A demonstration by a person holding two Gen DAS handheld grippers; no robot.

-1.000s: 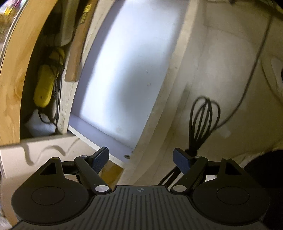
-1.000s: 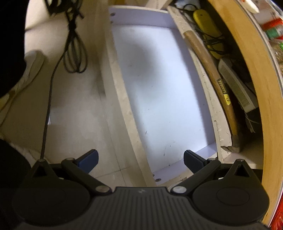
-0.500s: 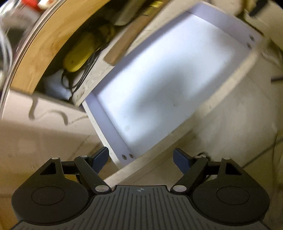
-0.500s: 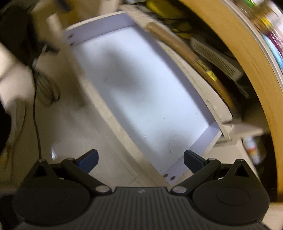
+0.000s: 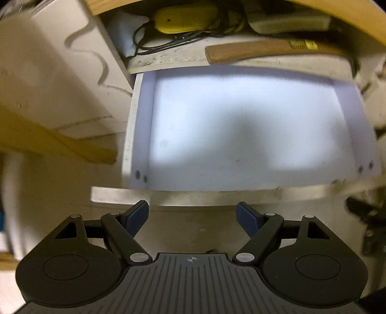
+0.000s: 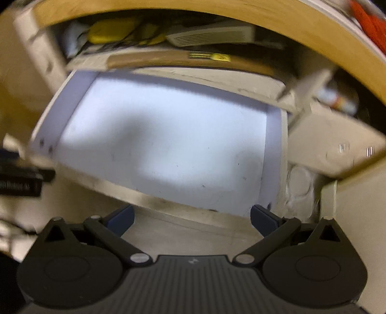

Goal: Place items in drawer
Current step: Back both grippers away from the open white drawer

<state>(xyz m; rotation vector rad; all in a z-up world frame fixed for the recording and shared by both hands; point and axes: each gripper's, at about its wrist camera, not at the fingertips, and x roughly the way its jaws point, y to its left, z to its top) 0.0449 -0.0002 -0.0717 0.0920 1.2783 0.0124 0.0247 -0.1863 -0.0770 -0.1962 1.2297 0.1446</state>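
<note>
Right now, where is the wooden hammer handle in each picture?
Left wrist view: the wooden handle lies across the top, just behind the open drawer.
Right wrist view: wooden handle across the top, blurred.
Shared landmark: the yellow label on it.

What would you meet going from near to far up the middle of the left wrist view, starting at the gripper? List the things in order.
left gripper → front edge of the drawer → white drawer floor → wooden handle → yellow tool
</note>
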